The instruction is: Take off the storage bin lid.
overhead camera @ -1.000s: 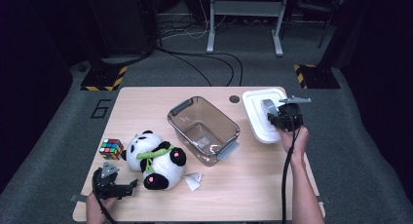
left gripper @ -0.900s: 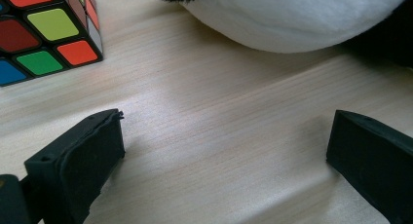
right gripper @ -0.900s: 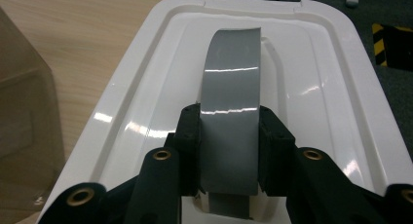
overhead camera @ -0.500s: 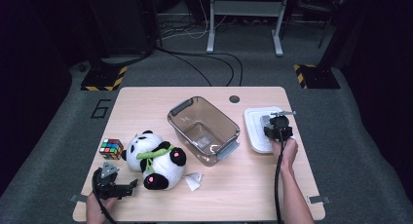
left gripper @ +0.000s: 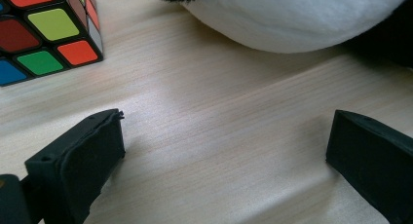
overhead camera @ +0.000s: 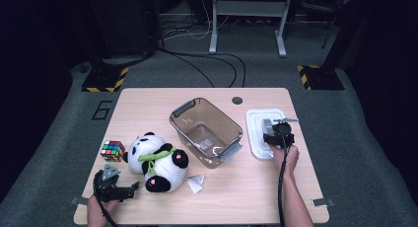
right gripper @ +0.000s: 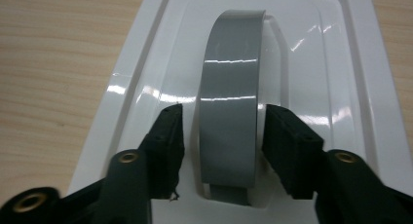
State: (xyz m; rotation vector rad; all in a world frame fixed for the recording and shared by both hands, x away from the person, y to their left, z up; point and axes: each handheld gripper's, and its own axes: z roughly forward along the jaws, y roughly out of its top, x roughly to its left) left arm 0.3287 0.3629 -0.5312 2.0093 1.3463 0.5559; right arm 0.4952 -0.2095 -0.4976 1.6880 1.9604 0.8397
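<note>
A white plastic lid [right gripper: 336, 87] lay flat on the right side of the wooden table [overhead camera: 236, 197], just to the right of a clear grey-tinted bin [overhead camera: 207, 131]. The lid was a glossy rounded rectangle with a raised rim and a stepped, sunken centre. A smooth grey handle [right gripper: 230, 112] arched lengthwise over that centre, catching a band of light across its top.

The right claw [right gripper: 223, 139] pointed down at the lid, its two black jaws standing on either side of the grey handle. The jaws had just been opening, and a narrow gap showed between each pad and the handle, so the handle sat between them without being pinched. In the high view the right claw [overhead camera: 279, 134] stood over the near half of the lid.

The left claw [left gripper: 224, 156] rested low near the table's front left corner, jaws wide apart with only bare wood between them. A colourful puzzle cube [left gripper: 44, 29] and a plush panda [left gripper: 292, 14] lay just beyond it.
</note>
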